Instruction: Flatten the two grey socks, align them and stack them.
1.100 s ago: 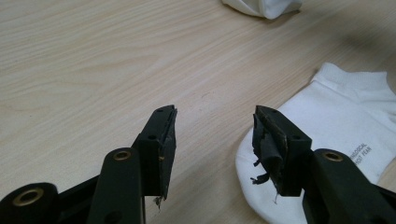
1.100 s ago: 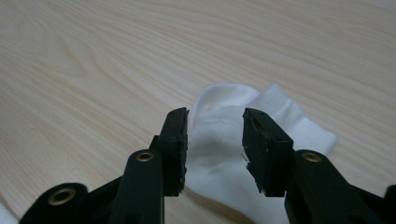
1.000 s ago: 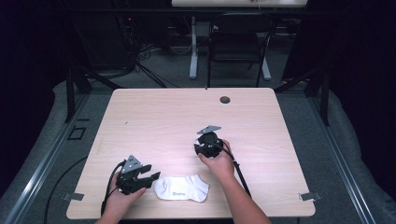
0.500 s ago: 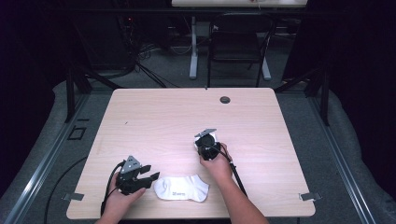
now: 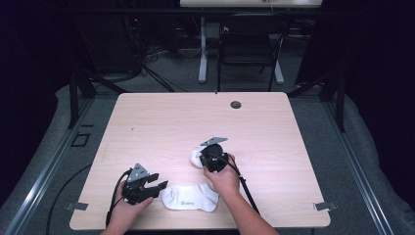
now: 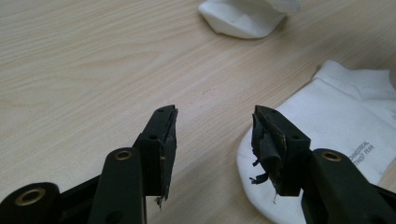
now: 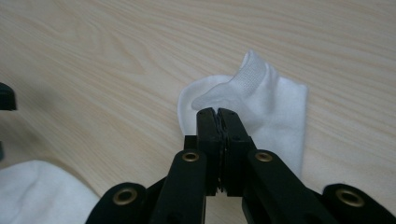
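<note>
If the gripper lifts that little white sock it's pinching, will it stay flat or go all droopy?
Probably droopy: the sock is thin soft cloth, already folded and bunched where the right gripper pinches it. It is likely very light, so it should rise easily. It shouldn't roll or break, though it might slip free, since the shut jaws seem to hold just a small fold.

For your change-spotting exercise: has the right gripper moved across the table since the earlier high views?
Yes. The right gripper, jaws just closed on a white sock, has come nearer the table's front edge and farther from its dark hole.
</note>
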`<state>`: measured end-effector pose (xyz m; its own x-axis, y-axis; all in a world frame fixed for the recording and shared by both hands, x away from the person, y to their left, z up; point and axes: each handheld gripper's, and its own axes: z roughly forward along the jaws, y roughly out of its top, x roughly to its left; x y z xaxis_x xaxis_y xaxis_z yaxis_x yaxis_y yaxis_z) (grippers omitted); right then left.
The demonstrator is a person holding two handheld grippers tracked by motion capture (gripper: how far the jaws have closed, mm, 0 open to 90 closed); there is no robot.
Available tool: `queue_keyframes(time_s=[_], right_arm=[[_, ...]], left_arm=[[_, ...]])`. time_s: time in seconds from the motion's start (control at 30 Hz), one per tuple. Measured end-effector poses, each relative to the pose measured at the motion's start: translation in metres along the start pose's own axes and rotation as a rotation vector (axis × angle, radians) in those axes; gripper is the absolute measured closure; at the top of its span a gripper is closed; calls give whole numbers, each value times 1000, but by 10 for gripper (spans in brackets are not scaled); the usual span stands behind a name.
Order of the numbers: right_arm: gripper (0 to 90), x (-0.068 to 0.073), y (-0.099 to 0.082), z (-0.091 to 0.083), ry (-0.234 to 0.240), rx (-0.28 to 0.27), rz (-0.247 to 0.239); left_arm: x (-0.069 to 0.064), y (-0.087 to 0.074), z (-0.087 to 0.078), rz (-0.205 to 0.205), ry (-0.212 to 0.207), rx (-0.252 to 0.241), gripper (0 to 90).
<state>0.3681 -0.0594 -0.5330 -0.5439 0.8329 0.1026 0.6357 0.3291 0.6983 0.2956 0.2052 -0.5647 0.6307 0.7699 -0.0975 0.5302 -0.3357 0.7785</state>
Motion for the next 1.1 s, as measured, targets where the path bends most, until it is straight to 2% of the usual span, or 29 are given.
queue_keyframes(time_s=[0.07, 0.17, 0.27, 0.37, 0.47, 0.57, 0.67, 0.73, 0.8, 0.87, 1.1], right_arm=[[887, 2, 1, -3, 17, -10, 7], [887, 4, 0, -5, 14, -2, -2], [888, 6, -1, -7, 28, -2, 7], [888, 9, -4, -8, 33, -15, 3], [888, 10, -8, -7, 46, -20, 9], [888, 12, -10, -7, 60, -27, 15], [888, 14, -11, -8, 69, -32, 14], [887, 15, -11, -8, 71, -40, 17], [888, 16, -12, -8, 80, -45, 20], [887, 16, -12, -7, 81, -48, 23], [887, 15, -11, -11, 86, -66, 30]], left_arm=[[0, 1, 1, -4, -2, -7, 502], [1, 5, 5, -6, -3, -15, 503], [1, 12, 9, -14, -5, -17, 538], [0, 21, 15, -20, 0, -33, 629], [-3, 34, 25, 20, 21, -48, 737], [-7, 43, 41, 33, 33, -16, 804], [-10, 47, 55, 18, 25, -12, 845], [-13, 50, 62, 26, 31, -4, 858], [-15, 54, 67, 21, 29, -11, 869], [-17, 56, 70, 33, 33, -3, 872], [-16, 50, 81, 60, 49, 81, 865]])
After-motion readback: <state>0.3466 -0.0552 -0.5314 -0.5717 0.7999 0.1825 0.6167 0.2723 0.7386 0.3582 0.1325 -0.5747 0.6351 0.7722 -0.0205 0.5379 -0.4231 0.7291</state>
